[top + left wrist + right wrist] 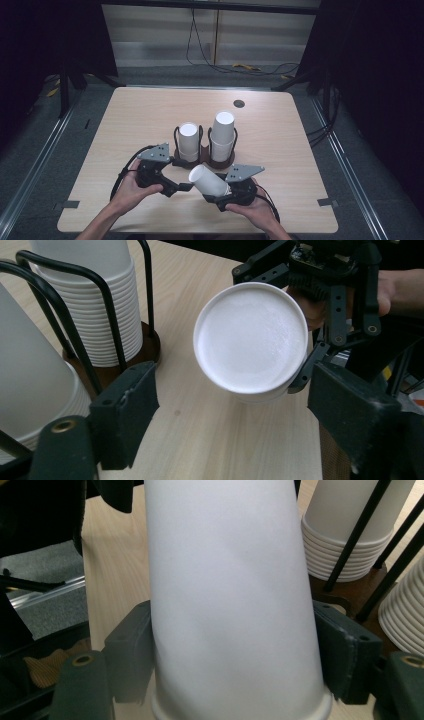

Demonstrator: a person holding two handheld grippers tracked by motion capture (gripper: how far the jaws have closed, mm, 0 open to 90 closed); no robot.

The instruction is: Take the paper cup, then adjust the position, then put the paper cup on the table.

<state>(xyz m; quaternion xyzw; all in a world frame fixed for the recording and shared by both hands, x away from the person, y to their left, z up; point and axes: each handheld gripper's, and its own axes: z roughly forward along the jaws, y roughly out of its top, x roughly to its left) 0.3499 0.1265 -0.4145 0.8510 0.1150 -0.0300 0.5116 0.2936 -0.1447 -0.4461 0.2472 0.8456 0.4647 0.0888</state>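
Pale wooden table (130,120), dark floor around it, cables at the back. Two stacks of white paper cups (222,131) are held bottoms-up in a black wire rack on round wooden bases (220,162), just beyond both grippers. A single white paper cup (209,181) is clamped near its rim by the right gripper (225,194) — lying tilted, closed bottom toward the left gripper (184,187), just above the table's near middle. Left gripper view: cup's flat round bottom (251,336) is seen between its parted jaws, untouched. Right gripper view: smooth tapered wall (227,595), pads pressed on both sides.
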